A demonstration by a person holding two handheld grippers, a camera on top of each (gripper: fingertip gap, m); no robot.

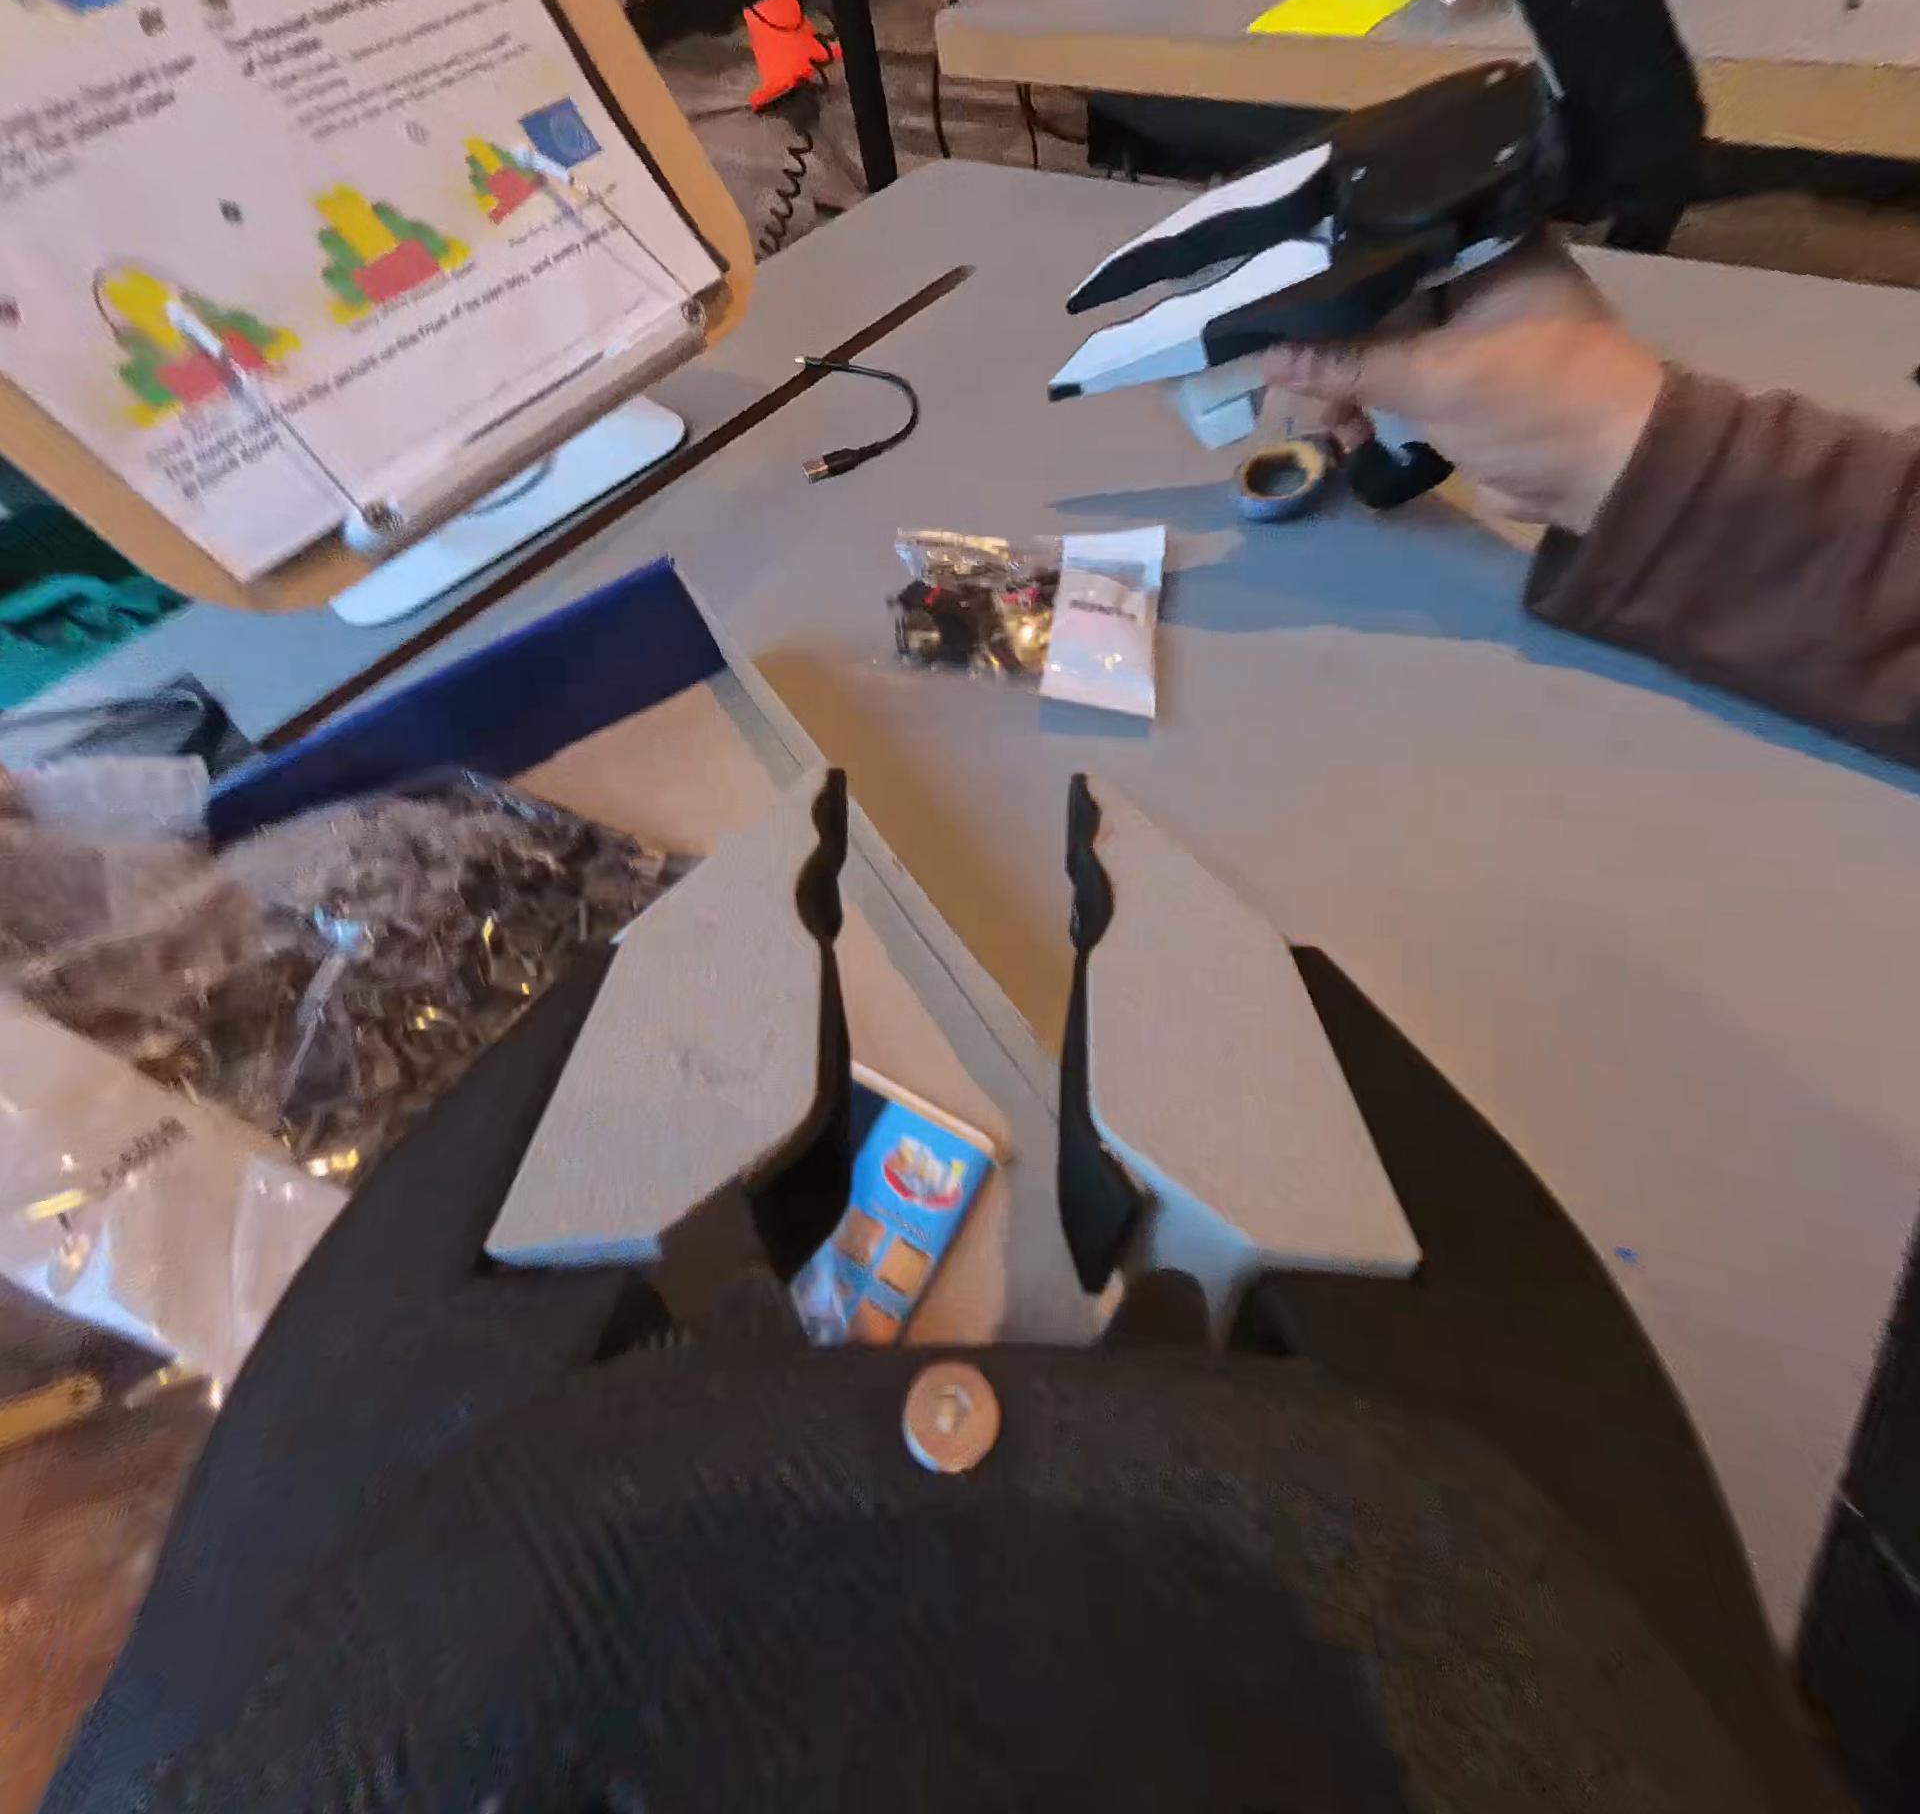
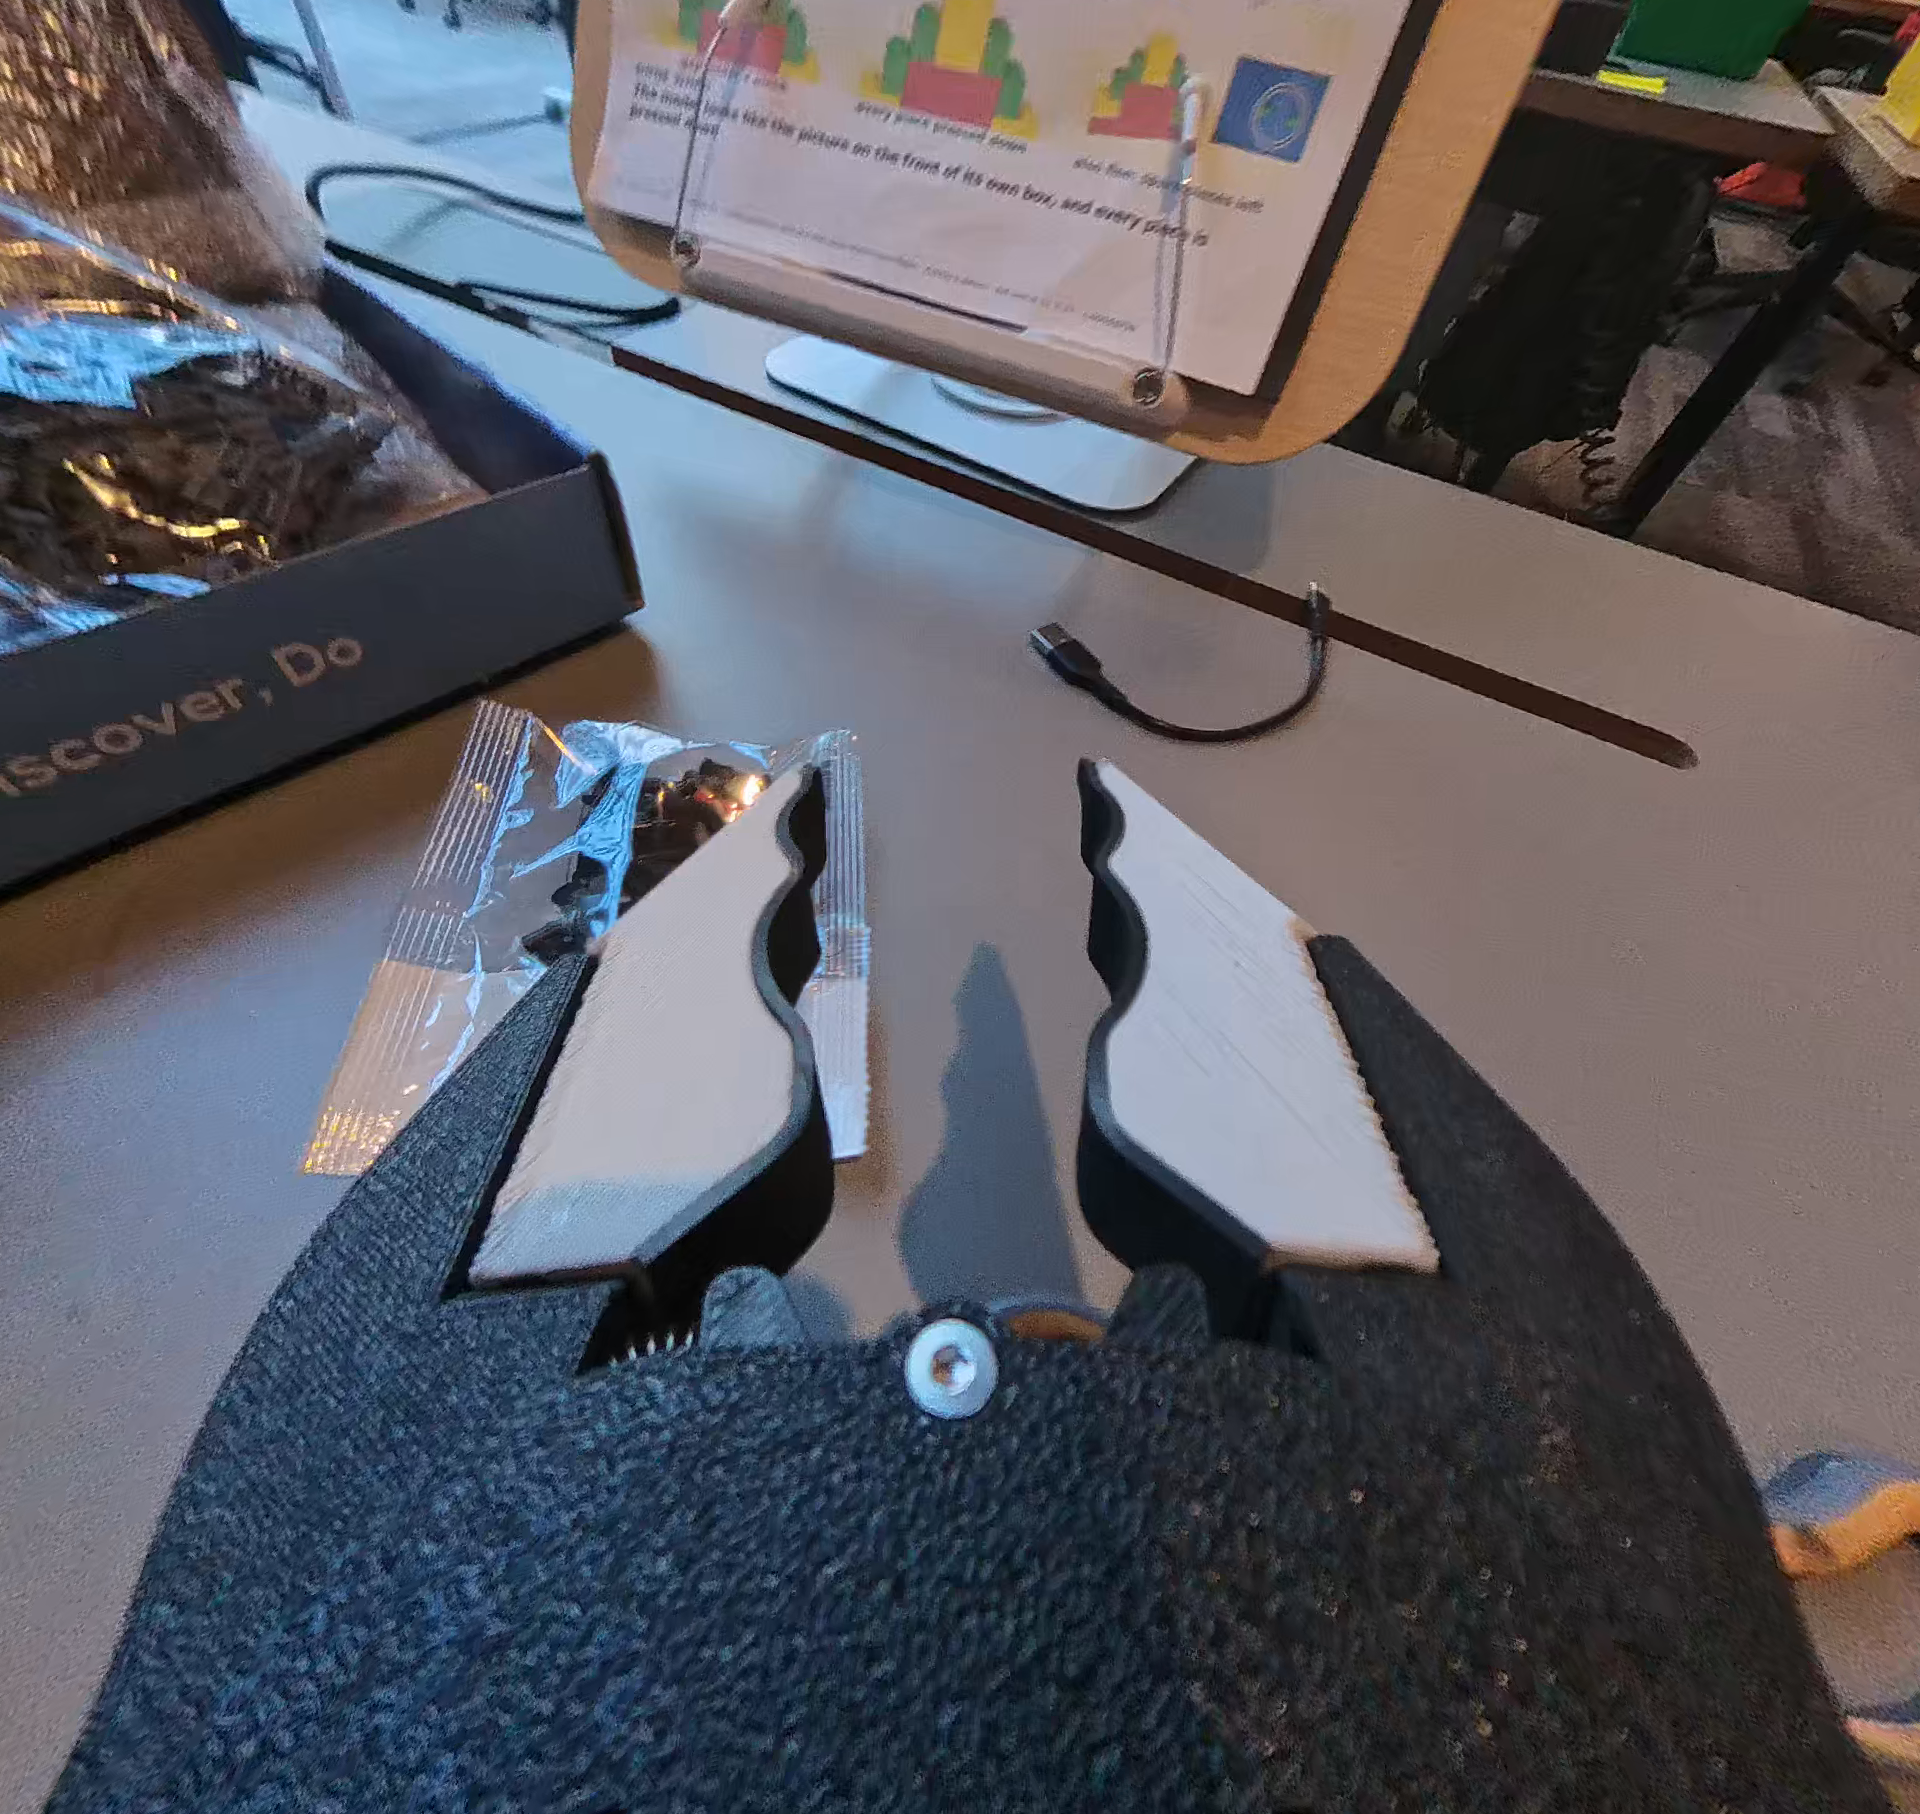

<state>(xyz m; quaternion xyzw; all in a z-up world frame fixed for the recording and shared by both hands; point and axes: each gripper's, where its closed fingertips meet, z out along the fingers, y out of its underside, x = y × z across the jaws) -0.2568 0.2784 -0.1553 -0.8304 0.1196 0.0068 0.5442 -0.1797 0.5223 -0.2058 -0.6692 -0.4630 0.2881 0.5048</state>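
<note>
My left gripper (image 1: 951,788) is open and empty, above the right edge of a dark blue box (image 1: 468,694) that holds clear bags of small dark parts (image 1: 343,943). A small blue printed leaflet (image 1: 899,1214) shows between its fingers. A small clear bag of dark pieces with a white end (image 1: 1029,611) lies on the grey table (image 1: 1455,881) ahead. My right gripper (image 2: 951,777) is open and empty, low over the table, with that small bag (image 2: 603,850) just under and left of its left finger. The right gripper also shows in the left wrist view (image 1: 1070,346), held by a hand (image 1: 1486,414).
A wooden stand with a printed instruction sheet (image 2: 987,102) stands on a white base (image 2: 987,434) at the back. A short black USB cable (image 2: 1195,694) lies beside a dark slot in the table. A tape roll (image 1: 1283,481) lies under the right hand. The blue box (image 2: 312,642) is left. My right fingertips sit around 25 centimetres from my left ones.
</note>
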